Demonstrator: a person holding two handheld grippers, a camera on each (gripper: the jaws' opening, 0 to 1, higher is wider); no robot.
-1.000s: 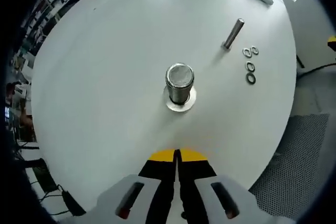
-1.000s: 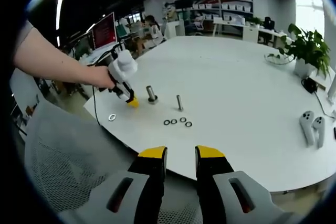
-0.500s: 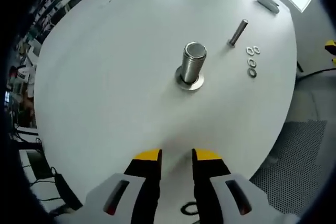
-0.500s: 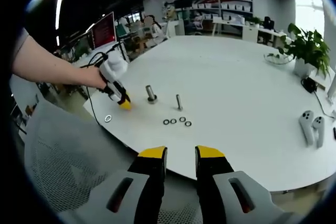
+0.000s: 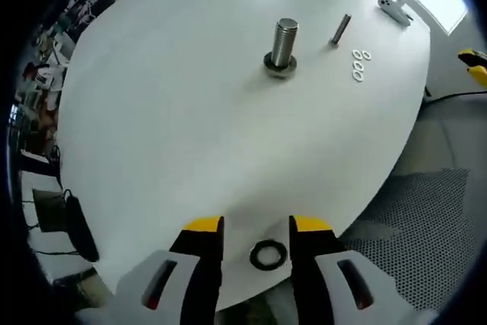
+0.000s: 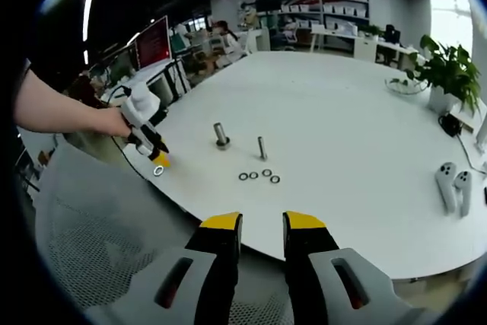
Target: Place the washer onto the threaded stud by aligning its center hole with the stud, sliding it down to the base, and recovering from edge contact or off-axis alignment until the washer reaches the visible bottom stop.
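Altogether five washers (image 6: 259, 175), two studs (image 6: 221, 135)

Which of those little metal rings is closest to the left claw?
The lone dark washer at the table's near edge, lying between the open left claw's tips. The other washers sit grouped far off beside the thin stud.

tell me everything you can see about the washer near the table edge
The washer is a flat ring, dark in the left gripper view, with an open centre hole. It lies flat on the white table close to its near edge, between the open yellow-tipped jaws of the left gripper, which do not appear to touch it. The right gripper view shows it as a small pale ring at that gripper's tip, apart from the big threaded stud.
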